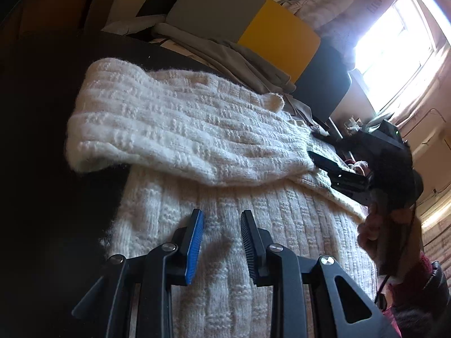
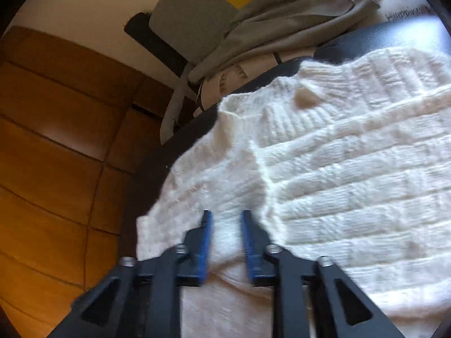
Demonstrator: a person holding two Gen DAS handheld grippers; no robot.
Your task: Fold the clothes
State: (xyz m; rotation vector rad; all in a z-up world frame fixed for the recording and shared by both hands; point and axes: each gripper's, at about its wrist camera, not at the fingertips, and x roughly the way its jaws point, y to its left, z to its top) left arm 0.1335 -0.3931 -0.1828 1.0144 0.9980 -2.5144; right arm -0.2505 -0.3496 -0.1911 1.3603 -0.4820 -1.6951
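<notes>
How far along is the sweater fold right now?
Done: one sleeve lies folded across the white knit sweater. In hand: nothing; the left gripper and right gripper are both open above the knit. Left: the remaining folds; the grey garment behind lies unfolded.

There is one white knitted sweater (image 1: 197,129), with one sleeve (image 1: 174,124) folded across its body. Behind it lies one grey garment (image 1: 225,53), crumpled. There are two hand-held grippers: the left hand-held gripper (image 1: 222,242) and the right hand-held gripper (image 2: 227,242), each with two fingers. One hand (image 1: 375,233) of the person is visible. One window (image 1: 394,33) is seen.
</notes>
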